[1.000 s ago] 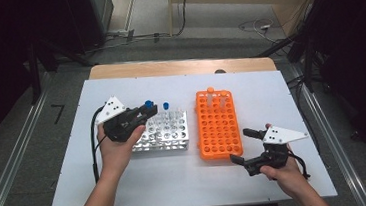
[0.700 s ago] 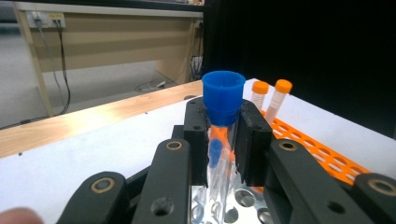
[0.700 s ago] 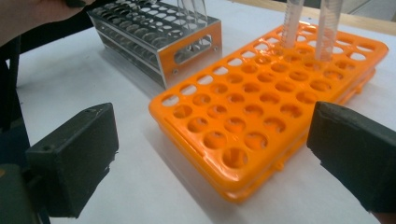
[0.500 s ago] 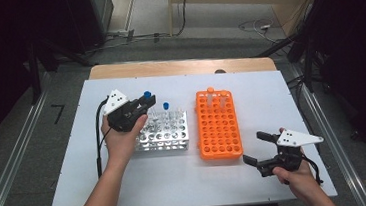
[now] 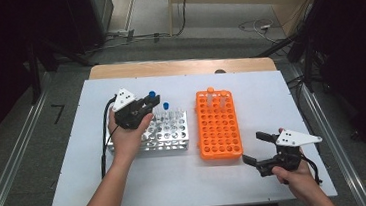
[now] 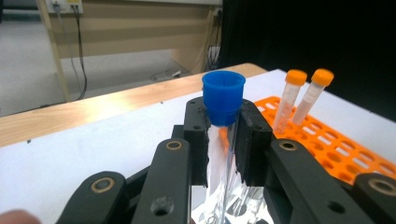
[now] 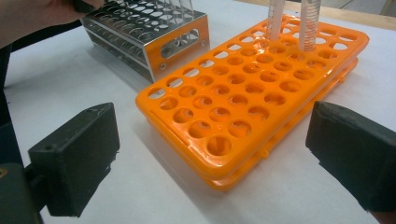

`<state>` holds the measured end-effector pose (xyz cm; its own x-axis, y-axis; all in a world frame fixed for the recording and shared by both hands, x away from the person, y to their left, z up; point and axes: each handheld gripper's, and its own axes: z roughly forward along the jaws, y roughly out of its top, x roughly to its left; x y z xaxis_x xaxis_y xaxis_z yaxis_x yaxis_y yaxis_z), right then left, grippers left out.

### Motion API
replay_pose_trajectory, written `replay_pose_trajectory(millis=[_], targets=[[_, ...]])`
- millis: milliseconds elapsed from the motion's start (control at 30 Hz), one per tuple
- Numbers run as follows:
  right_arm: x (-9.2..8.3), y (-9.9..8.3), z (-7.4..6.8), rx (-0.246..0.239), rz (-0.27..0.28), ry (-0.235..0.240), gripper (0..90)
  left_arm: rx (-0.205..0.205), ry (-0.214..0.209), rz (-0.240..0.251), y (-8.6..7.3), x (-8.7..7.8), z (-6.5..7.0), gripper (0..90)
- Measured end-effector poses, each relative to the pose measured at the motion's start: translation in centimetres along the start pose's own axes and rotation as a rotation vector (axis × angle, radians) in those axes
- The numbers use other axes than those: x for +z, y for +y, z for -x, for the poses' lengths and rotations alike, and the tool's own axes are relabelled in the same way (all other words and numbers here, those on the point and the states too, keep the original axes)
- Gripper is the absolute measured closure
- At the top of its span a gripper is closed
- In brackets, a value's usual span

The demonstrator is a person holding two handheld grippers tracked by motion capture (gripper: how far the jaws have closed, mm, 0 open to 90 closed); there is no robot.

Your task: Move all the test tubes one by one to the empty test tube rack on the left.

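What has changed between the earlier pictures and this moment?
The left gripper, shut on the blue-capped tube, carried it from the metal rack's near left part toward its far edge. The right gripper drew back from the orange rack toward the table's near right corner, jaws open and empty. Both racks and the two orange-capped tubes stayed in place.

White table (image 5: 78, 192) bears metal rack (image 5: 166, 137) beside orange rack (image 5: 218, 130).
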<state>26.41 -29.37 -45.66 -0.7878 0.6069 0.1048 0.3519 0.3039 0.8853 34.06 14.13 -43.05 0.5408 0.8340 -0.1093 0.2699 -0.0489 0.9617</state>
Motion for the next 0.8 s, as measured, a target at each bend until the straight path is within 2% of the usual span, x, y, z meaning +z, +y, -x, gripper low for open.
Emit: replay_pose_trajectory(millis=[367,633,800], targets=[[0.20,-0.15,0.16,0.006,-0.009,-0.001,1.7,0.015,0.009,-0.063,-0.29,0.08,0.27,76.6],[0.31,-0.23,0.14,0.004,-0.016,0.007,1.9,0.021,-0.003,-0.112,-0.51,0.20,0.26,76.4],[0.41,-0.23,0.10,0.005,-0.020,0.011,2.0,0.014,0.004,-0.143,-0.58,0.29,0.44,76.2]])
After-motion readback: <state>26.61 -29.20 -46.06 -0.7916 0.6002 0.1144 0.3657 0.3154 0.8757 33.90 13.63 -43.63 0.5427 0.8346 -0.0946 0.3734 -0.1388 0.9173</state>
